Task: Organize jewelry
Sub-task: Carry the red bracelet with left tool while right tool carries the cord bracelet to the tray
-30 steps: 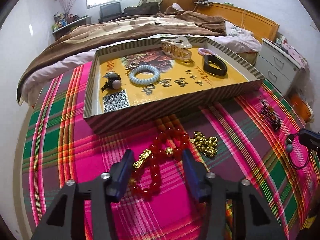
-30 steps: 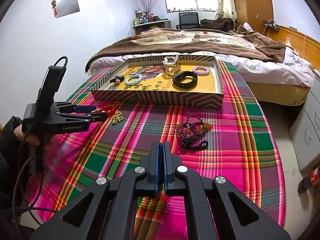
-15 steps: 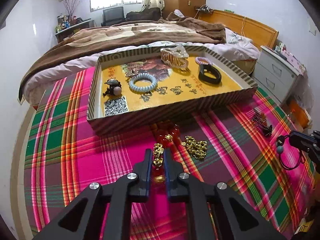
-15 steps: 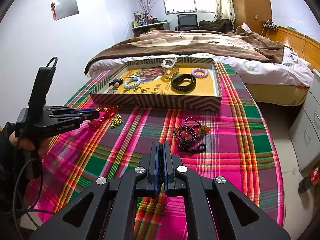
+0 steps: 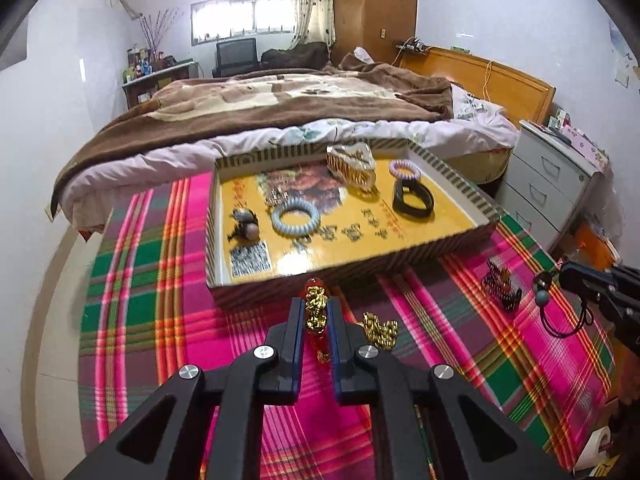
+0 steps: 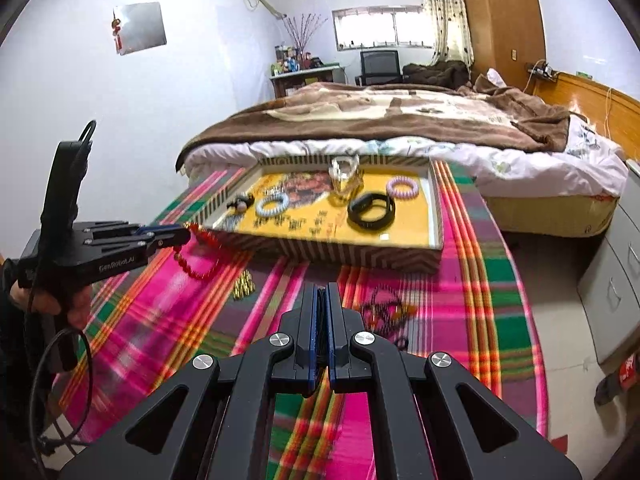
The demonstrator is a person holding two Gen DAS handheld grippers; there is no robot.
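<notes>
My left gripper (image 5: 316, 310) is shut on a red bead bracelet with a gold charm (image 5: 315, 312) and holds it lifted above the plaid cloth, just short of the striped tray (image 5: 460, 240). From the right wrist view the bracelet (image 6: 198, 258) hangs from the left gripper (image 6: 180, 236). My right gripper (image 6: 320, 300) is shut on a thin black cord (image 6: 320, 320); in the left wrist view a cord with beads (image 5: 546, 296) hangs from it. A gold chain (image 5: 380, 330) and a dark bead bracelet (image 5: 500, 284) lie on the cloth.
The tray holds a blue coil tie (image 5: 295, 216), a black band (image 5: 412, 200), a purple coil tie (image 5: 404, 168), a gold hair claw (image 5: 352, 164) and a small dark clip (image 5: 244, 226). A bed (image 5: 280, 108) lies behind; white drawers (image 5: 548, 184) stand at the right.
My left gripper closed on the red bracelet and lifted it off the cloth toward the tray. My right gripper rose, lifting a cord with it.
</notes>
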